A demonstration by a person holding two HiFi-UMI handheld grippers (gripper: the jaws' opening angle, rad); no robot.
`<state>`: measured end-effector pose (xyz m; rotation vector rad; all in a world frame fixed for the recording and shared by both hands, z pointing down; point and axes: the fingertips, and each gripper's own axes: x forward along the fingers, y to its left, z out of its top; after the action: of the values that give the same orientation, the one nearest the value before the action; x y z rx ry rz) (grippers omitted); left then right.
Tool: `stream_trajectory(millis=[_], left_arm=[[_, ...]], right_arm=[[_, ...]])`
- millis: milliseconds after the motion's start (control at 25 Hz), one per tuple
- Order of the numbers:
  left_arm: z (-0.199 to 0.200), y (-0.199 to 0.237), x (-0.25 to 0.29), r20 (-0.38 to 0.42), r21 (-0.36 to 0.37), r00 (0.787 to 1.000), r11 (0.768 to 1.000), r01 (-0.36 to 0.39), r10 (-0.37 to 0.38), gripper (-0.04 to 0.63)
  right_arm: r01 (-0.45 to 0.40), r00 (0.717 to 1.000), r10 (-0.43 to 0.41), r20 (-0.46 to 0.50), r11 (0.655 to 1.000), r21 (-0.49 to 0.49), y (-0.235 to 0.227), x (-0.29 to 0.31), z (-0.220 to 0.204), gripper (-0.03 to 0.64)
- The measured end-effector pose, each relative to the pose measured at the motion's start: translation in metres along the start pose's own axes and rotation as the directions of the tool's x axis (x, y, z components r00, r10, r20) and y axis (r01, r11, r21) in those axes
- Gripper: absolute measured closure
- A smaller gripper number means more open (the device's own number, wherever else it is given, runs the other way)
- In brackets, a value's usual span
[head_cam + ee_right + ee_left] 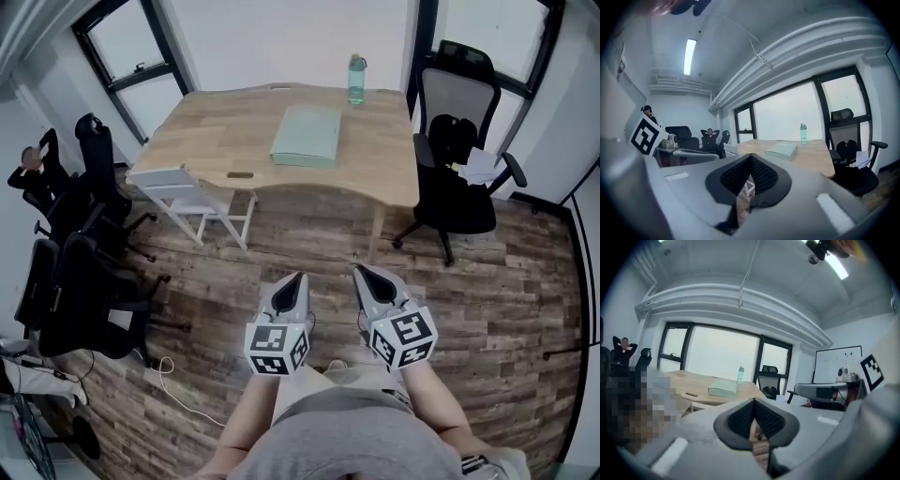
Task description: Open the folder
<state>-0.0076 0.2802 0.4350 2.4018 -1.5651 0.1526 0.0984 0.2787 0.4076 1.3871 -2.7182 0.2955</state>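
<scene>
A pale green folder lies flat and closed on the wooden table, toward its far middle. It also shows in the left gripper view as the folder and in the right gripper view as the folder. Both grippers hang over the wooden floor well short of the table, pointing at it. My left gripper is shut with nothing in it. My right gripper is shut and empty too, its pads meeting at the tip.
A green water bottle stands at the table's far edge. A white chair is tucked at the table's left front. A black office chair stands right of the table, more black chairs at the left. A person sits far left.
</scene>
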Motion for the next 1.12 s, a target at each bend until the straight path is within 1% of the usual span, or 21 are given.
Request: stream_trajectory(millis=[120,200,400,680,840,1120], left_arm=[[0.0,0.001,-0.003,0.002,0.0,1.0,1.0,-0.009,0.009,0.591],[0.0,0.002,-0.002,0.002,-0.001,1.0,1.0,-0.014,0.014,0.591],[-0.001,0.003,0.001,0.0,-0.005,1.0,1.0,-0.022,0.022,0.591],[0.001,-0.003,0.012,-0.002,-0.007,1.0,1.0,-0.018,0.018,0.591],[0.003,-0.005,0.015,-0.002,-0.017,1.0,1.0,-0.016,0.016,0.591],[0.0,-0.004,0.021,-0.018,-0.022,1.0,1.0,-0.009,0.009,0.591]], right_arm=[[-0.028,1.0,0.028,0.012,0.999,0.03,0.004,0.0,0.0,0.62],[-0.028,0.999,0.028,0.02,0.999,0.041,0.003,0.002,0.001,0.618],[-0.024,0.999,0.022,0.027,0.999,0.049,-0.001,0.005,0.005,0.618],[-0.064,0.998,0.063,0.021,0.997,0.04,-0.006,0.006,0.009,0.618],[-0.059,0.998,0.058,0.022,0.998,0.036,-0.011,0.006,0.01,0.617],[-0.047,0.999,0.046,0.017,0.996,0.07,-0.019,0.009,0.004,0.617]])
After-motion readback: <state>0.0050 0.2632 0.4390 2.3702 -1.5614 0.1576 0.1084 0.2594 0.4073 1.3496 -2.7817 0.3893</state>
